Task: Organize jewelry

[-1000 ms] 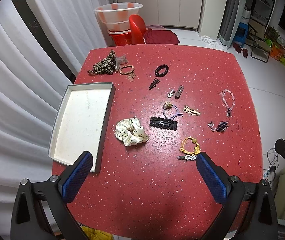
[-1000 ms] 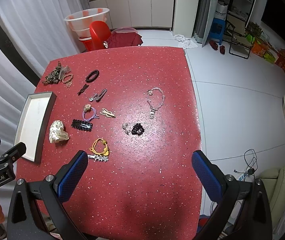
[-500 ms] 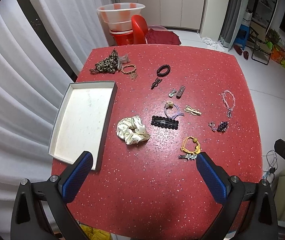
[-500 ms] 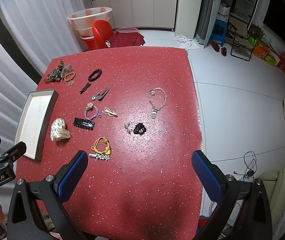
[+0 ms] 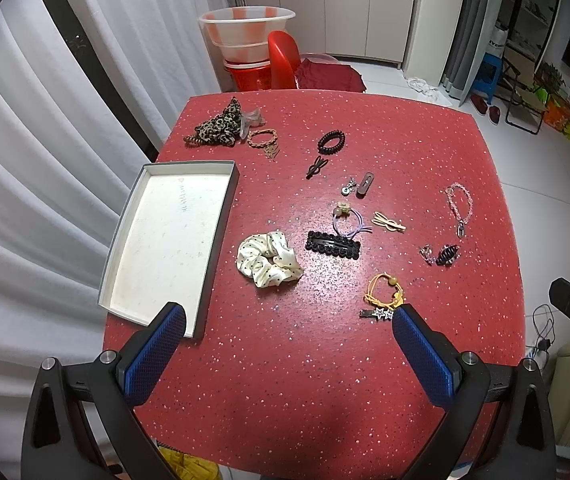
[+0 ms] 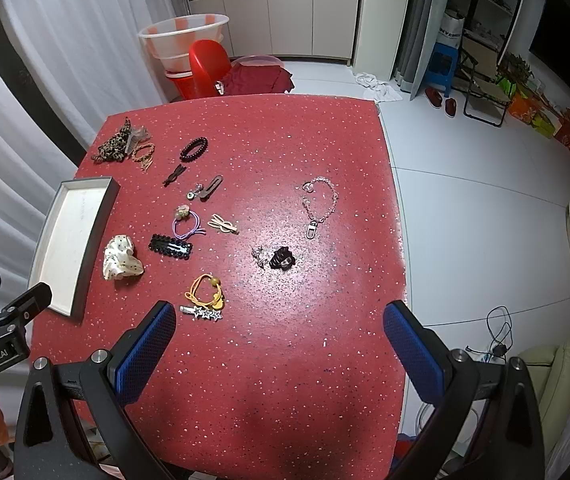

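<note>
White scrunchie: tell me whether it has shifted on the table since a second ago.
No. The white scrunchie lies in the same spot beside the tray and black clip.

You're working at a red speckled table on a pale tiled floor. White curtains hang to your left; beige cabinets, a red chair and a blue stool stand beyond.

Overhead light glared off my red table, frames stayed sharp at centre, and fisheye distortion bent the edges and darkened the corners of both views.
</note>
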Available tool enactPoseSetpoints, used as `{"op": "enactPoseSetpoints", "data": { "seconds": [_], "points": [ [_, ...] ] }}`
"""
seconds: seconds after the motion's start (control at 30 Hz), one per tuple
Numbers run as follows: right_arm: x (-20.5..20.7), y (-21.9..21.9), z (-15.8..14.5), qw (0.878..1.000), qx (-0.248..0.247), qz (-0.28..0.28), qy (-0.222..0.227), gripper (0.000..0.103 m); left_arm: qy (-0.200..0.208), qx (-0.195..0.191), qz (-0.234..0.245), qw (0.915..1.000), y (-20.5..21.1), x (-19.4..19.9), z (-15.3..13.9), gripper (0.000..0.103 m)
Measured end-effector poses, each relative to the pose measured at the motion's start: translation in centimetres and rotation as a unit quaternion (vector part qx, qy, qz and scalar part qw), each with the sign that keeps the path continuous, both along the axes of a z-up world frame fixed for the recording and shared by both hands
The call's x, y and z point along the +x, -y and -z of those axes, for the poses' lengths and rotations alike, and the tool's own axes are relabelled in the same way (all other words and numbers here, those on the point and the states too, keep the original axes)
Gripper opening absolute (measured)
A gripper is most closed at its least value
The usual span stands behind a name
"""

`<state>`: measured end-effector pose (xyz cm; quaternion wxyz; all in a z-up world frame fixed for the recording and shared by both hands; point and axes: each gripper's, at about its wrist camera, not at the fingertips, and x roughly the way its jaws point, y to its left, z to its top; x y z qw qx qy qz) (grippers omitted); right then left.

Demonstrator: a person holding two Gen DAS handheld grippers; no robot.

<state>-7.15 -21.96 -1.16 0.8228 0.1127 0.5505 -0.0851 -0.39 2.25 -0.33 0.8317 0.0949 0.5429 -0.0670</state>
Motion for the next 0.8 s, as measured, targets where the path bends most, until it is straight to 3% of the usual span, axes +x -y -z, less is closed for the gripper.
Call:
{"op": "enactPoseSetpoints", "data": {
  "seconds": [0.8],
  "points": [
    [0.01, 0.14, 0.28, 1.0, 0.001, 0.002, -0.006, 0.103, -0.002, -0.002, -0.004, 1.0, -0.35, -0.12, 0.39, 0.103]
  ]
}}
